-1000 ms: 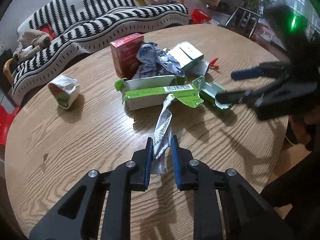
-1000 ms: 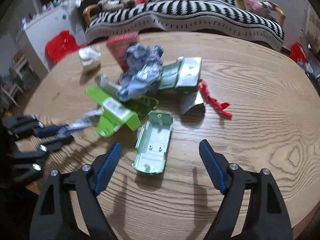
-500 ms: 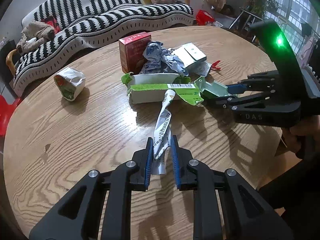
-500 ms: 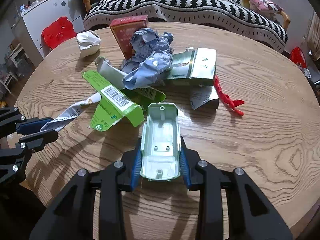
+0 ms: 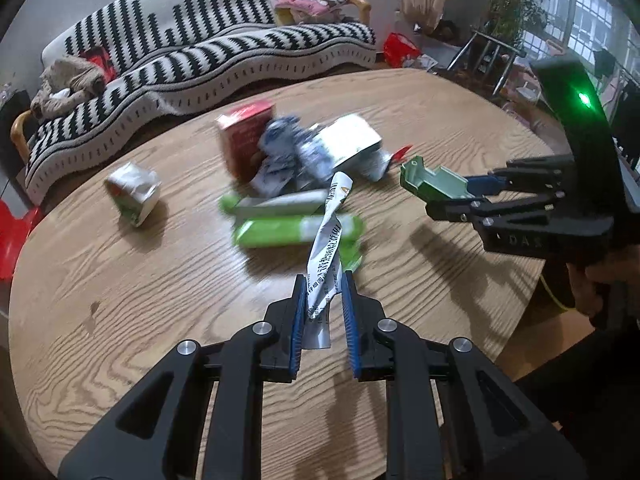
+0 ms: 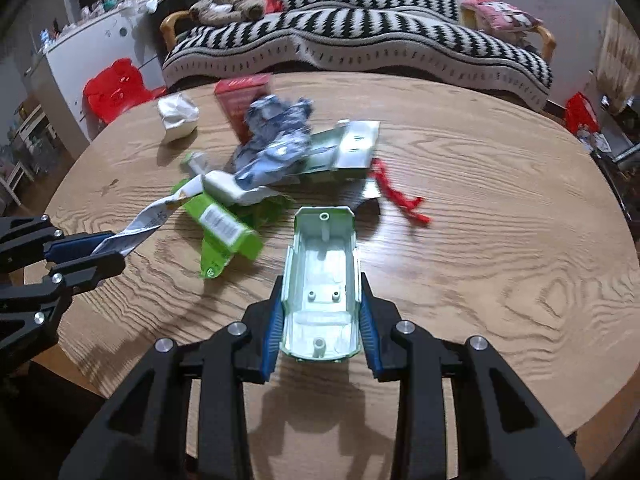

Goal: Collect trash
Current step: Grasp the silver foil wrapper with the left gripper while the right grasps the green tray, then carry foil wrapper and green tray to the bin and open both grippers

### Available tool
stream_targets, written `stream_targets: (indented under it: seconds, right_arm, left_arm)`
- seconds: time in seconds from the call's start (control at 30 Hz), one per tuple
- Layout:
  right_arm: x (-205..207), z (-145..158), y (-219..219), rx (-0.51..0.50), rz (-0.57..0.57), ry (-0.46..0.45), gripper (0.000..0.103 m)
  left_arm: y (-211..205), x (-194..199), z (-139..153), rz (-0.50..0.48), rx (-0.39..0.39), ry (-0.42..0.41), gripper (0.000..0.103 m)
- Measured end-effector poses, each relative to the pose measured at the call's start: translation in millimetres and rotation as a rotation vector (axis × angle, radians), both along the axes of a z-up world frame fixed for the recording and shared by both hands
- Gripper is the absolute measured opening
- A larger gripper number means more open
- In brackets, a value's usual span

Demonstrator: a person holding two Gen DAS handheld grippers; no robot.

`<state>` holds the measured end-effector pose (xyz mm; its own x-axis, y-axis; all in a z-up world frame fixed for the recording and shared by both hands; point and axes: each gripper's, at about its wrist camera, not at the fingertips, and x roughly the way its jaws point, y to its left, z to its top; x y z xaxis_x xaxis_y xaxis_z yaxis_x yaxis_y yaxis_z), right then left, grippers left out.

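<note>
Two grips: my left gripper clenched on printed wrapper strip (limp, light), lifted off table.
Right gripper: clamping pale-green plastic shell by its stiff side walls, clear of trash pile.

The letters "DAS" stand embossed on the black side of the right gripper, seen from the left wrist view; anything after them is too faint to make out. A twisted white paper strip carries rows of black printed characters running along its length, too small and creased to read. A white barcode label sits on the flattened green carton, its bars and digits blurred. The red box shows pale lettering on its face, smeared by motion and not legible.
</note>
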<state>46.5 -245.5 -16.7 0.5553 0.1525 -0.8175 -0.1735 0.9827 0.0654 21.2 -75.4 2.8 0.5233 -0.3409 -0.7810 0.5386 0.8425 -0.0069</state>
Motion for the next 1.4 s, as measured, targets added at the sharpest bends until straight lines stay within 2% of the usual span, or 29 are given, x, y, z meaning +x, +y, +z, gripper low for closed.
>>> stream_targets:
  seconds: [0.13, 0.33, 0.57, 0.73, 0.9, 1.1, 1.4]
  right_arm:
    - [-19.2, 13.2, -38.0, 0.013, -0.066, -0.034, 0.034]
    - [-66.5, 29.4, -128.5, 0.030, -0.243, -0.092, 0.034]
    - [-141.4, 24.2, -245.8, 0.041, -0.499, -0.118, 0.034]
    - [-203.4, 5.9, -329.7, 0.051, -0.715, -0.084, 0.034]
    - [-257.2, -31.5, -398.3, 0.095, -0.935, 0.055, 0.034]
    - [-280.7, -54.8, -430.2, 0.154, -1.006, 0.119, 0.034]
    - [-276.9, -57.0, -434.3, 0.163, -1.009, 0.129, 0.034]
  left_arm:
    - [-38.1, -2.7, 7.4, -0.038, -0.006, -0.031, 0.017]
    - [-118.7, -11.1, 15.7, -0.106, -0.052, -0.069, 0.017]
    - [-233.9, -40.1, 15.3, -0.275, -0.125, -0.049, 0.017]
    - [-310.6, -73.3, -1.4, -0.411, -0.160, -0.006, 0.017]
    - [-386.2, -106.2, -39.0, -0.528, -0.129, 0.112, 0.017]
    - [-442.5, -123.3, -82.5, -0.597, -0.082, 0.253, 0.017]
    - [-471.6, -122.6, -99.7, -0.629, -0.071, 0.304, 0.017]
